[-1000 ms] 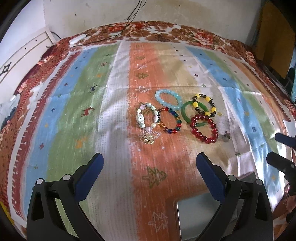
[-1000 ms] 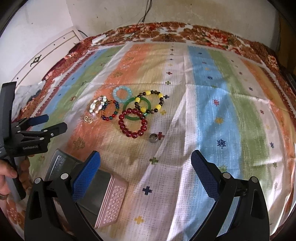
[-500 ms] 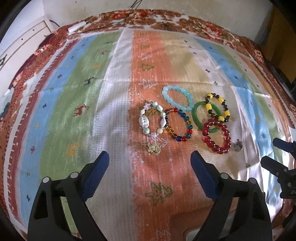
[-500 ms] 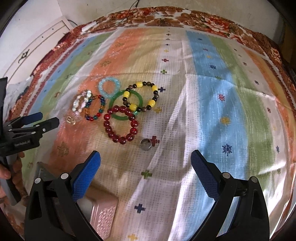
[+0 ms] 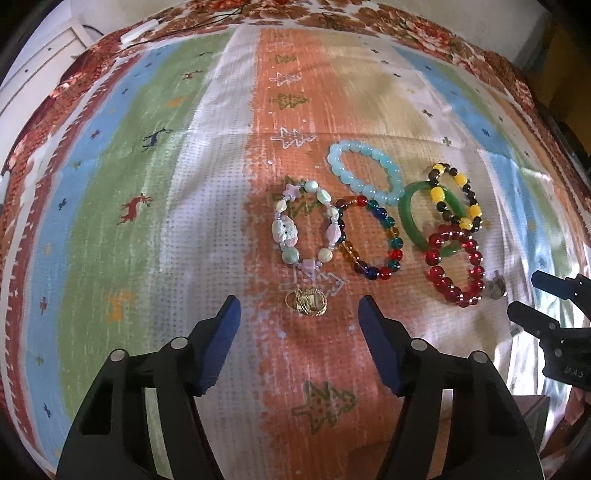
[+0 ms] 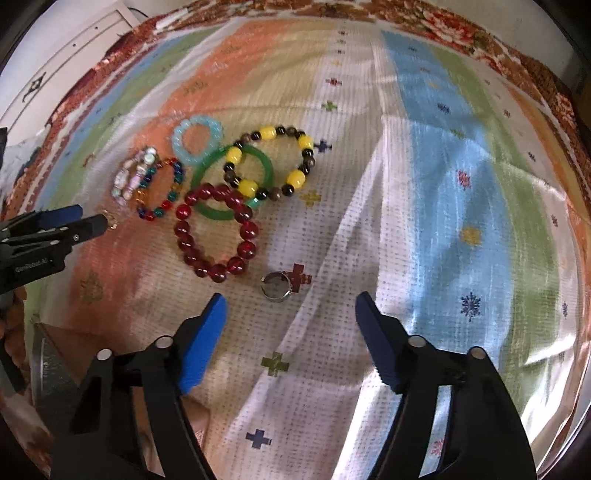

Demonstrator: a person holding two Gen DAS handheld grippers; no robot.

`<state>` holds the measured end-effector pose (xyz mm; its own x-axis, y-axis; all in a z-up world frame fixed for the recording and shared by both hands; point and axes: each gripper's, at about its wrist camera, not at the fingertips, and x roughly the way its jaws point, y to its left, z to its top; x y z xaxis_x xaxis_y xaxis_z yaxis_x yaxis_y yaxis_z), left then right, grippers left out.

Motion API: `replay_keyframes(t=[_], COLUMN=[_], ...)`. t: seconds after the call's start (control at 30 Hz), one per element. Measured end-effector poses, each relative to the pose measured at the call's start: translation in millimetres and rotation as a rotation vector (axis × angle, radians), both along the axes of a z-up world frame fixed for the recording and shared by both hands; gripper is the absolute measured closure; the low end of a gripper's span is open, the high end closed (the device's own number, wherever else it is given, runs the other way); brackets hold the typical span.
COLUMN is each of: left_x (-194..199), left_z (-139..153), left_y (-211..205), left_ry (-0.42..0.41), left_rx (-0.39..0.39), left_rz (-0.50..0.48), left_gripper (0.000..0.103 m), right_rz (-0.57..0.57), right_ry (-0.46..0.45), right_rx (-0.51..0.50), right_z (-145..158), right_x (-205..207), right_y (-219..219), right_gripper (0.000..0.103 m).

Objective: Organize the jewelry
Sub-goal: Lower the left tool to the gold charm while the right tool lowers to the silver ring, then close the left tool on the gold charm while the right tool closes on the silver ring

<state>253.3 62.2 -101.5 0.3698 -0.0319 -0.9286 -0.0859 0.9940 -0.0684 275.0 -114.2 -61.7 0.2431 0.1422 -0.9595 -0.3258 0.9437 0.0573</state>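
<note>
Several bracelets lie on a striped cloth: a pale stone one [image 5: 306,227], a multicolour glass one [image 5: 369,240], a light blue one [image 5: 364,171], a green bangle [image 5: 424,218], a yellow-and-black one [image 5: 456,201] and a red bead one [image 5: 454,269]. A gold ring [image 5: 306,302] lies just ahead of my open left gripper [image 5: 299,325]. A silver ring [image 6: 275,287] lies just ahead of my open right gripper [image 6: 290,321]. Both grippers are empty and low over the cloth.
A metal tin [image 6: 55,384] sits at the lower left of the right wrist view, beside the left gripper's handle [image 6: 33,247]. The cloth's floral border [image 5: 332,14] runs along the far edge, with a white cabinet [image 5: 33,70] at the left.
Both grippers have moved forward and down toward the jewelry. The left now frames the gold ring and the right the silver ring. Both jaws have narrowed but stay open.
</note>
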Motion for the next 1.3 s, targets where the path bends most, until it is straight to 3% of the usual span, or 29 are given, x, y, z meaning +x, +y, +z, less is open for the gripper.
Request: replay_keyframes(t=[0.37,0.5,0.57,0.63,0.9,1.3], left_x=[8,10,12,13,13,10], left_z=[-16,-16,-18,-17,-17,0], left_y=[-1,1,2,1,-3,0], left_ry=[0.030,0.026,0.028,0.030,0.032,-0.004], left_rx=[0.005,0.018,0.024,0.033,0.043,-0.002], left_rz=[-0.020,-0.030,-0.031,-0.036,-0.052,-0.030], left_gripper=[0.047,0.066,0.069,0.074,0.091,0.091], right_rz=[0.033,0.030,0.030,0.031,0.036,0.021], right_ry=[0.040,0.044,0.042,0.037,0.040,0.030], right_rx=[-0.026,-0.037,-0.047,-0.051,-0.036,-0.009], right_z=[-17,-20,-21,-20,-21,-11], right_x=[14,17,20,20,23,20], right_y=[5,6,7,6,4,3], right_gripper=[0.047,0.051,0.055,0.066,0.083,0.084])
